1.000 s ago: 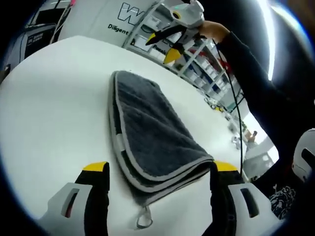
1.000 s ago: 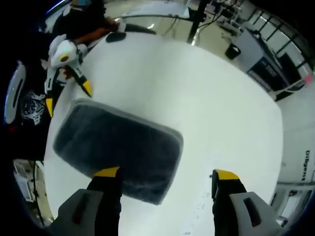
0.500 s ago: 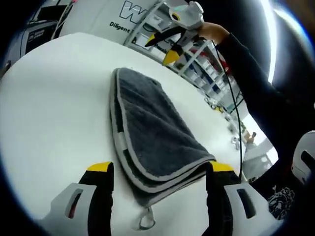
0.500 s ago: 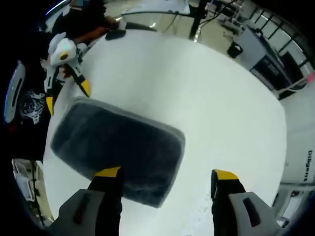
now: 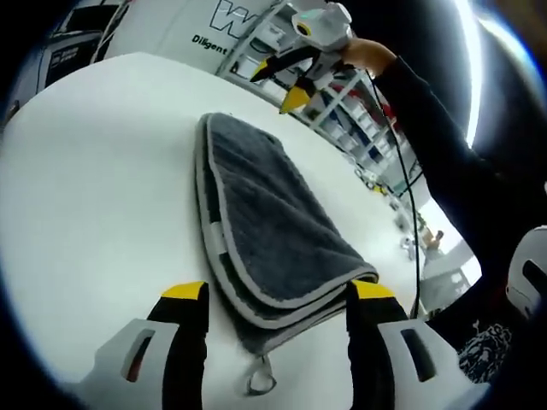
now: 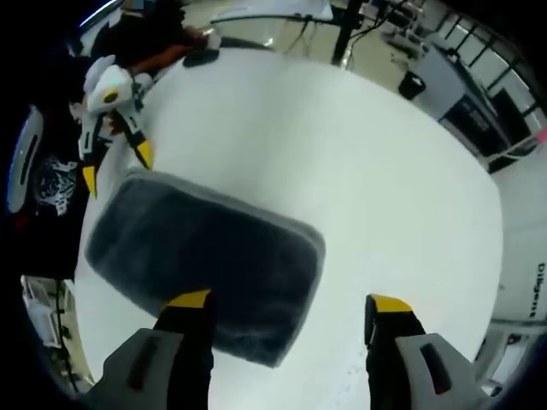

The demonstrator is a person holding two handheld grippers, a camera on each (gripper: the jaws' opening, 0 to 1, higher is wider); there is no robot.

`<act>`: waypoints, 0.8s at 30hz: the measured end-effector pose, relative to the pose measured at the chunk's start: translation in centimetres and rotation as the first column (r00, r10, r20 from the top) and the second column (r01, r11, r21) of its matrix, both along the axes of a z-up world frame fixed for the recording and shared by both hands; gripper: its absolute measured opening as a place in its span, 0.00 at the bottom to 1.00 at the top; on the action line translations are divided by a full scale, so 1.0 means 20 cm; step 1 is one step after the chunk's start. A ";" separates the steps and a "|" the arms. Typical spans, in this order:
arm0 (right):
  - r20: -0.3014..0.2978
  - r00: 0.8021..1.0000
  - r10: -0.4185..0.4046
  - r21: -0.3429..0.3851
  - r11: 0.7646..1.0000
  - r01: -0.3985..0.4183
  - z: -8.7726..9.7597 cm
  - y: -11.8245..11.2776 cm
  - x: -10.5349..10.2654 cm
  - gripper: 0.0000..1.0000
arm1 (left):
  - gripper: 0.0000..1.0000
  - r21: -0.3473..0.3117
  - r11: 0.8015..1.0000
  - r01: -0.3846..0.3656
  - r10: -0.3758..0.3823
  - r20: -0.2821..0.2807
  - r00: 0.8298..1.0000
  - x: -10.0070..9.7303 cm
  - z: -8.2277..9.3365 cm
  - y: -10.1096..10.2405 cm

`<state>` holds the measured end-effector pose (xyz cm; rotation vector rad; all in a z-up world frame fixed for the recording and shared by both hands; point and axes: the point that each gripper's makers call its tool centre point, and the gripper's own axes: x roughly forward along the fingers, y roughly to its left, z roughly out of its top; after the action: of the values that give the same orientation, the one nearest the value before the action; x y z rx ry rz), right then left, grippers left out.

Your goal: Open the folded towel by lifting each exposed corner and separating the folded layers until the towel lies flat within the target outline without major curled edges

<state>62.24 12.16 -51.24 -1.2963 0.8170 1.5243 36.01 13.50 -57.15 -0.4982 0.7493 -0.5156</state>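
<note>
A dark grey folded towel (image 5: 265, 222) with a light grey border lies on the round white table (image 5: 94, 188). Its near folded end, with a small loop (image 5: 259, 376), sits between the yellow-tipped jaws of my left gripper (image 5: 278, 295), which is open and low over that end. My right gripper (image 5: 291, 73) hangs open above the towel's far end, held by a hand. In the right gripper view the towel (image 6: 201, 260) lies lower left, and my right gripper (image 6: 289, 303) stands open over its near right corner. The left gripper (image 6: 115, 166) shows open at the towel's far left end.
A dark sleeve (image 5: 444, 162) reaches in from the right. Shelves (image 5: 359, 128) and a lettered white panel (image 5: 171, 34) stand beyond the table. Bare table (image 6: 367, 171) stretches to the towel's right, with floor and equipment (image 6: 444, 77) past its edge.
My left gripper's jaws have narrowed a little around the towel's near end and sit slightly closer to it. The right gripper holds almost still above the far end.
</note>
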 end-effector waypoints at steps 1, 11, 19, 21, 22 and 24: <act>-0.002 1.000 0.002 0.002 1.000 -0.002 -0.01 0.00 -0.01 0.71 | 0.62 0.002 1.000 0.005 -0.005 0.000 1.000 0.00 0.00 0.01; -0.015 1.000 0.011 0.002 1.000 -0.011 -0.02 0.02 0.03 0.70 | 0.56 0.000 1.000 -0.001 0.001 0.004 1.000 0.01 0.00 0.02; -0.017 1.000 0.009 0.005 1.000 -0.009 -0.05 0.02 -0.01 0.70 | 0.48 -0.006 1.000 -0.022 0.022 0.010 1.000 0.03 0.01 0.05; -0.019 1.000 0.012 0.009 1.000 -0.012 -0.06 0.03 -0.01 0.70 | 0.43 -0.006 1.000 -0.017 0.017 0.006 1.000 0.02 0.01 0.05; -0.019 1.000 0.014 0.011 1.000 -0.014 -0.07 0.04 -0.02 0.69 | 0.41 -0.004 1.000 -0.019 0.019 0.008 1.000 0.02 0.01 0.06; -0.024 0.999 0.024 0.012 1.000 -0.024 -0.08 0.05 0.00 0.69 | 0.37 -0.002 1.000 -0.016 0.016 0.005 1.000 0.02 0.00 0.07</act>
<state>62.27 13.23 -52.94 -1.2855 0.8098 1.5641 36.49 14.84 -57.09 -0.5041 0.7397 -0.5021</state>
